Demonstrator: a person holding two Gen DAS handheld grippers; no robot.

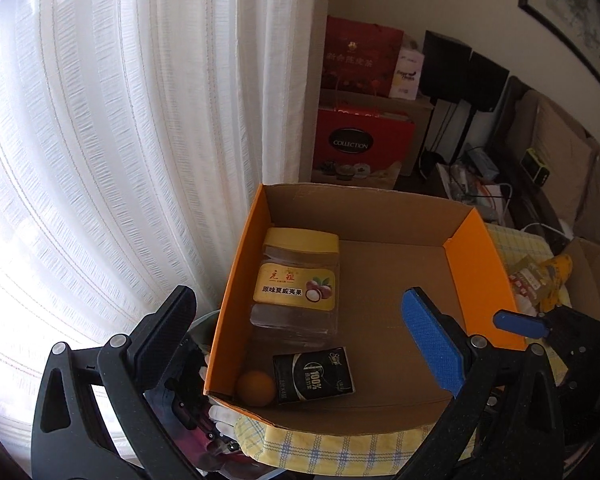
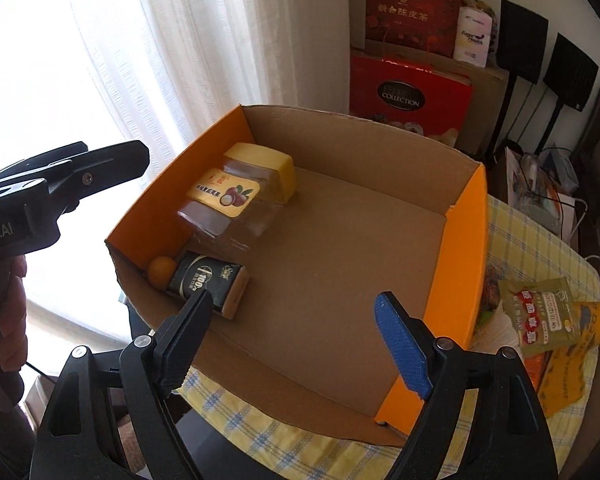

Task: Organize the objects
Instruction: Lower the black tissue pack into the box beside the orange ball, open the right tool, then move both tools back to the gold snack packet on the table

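Ball (image 1: 255,388) – orange, half hidden behind black pack (image 1: 314,374).

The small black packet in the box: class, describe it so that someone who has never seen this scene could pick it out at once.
Find the open cardboard box with orange outer sides, standing on a yellow checked cloth. Three things lie along its left wall: a clear jar with a yellow lid, an orange ball in the near corner, and the black packet beside that ball. It alone is flat, dark and rectangular, printed "100%".
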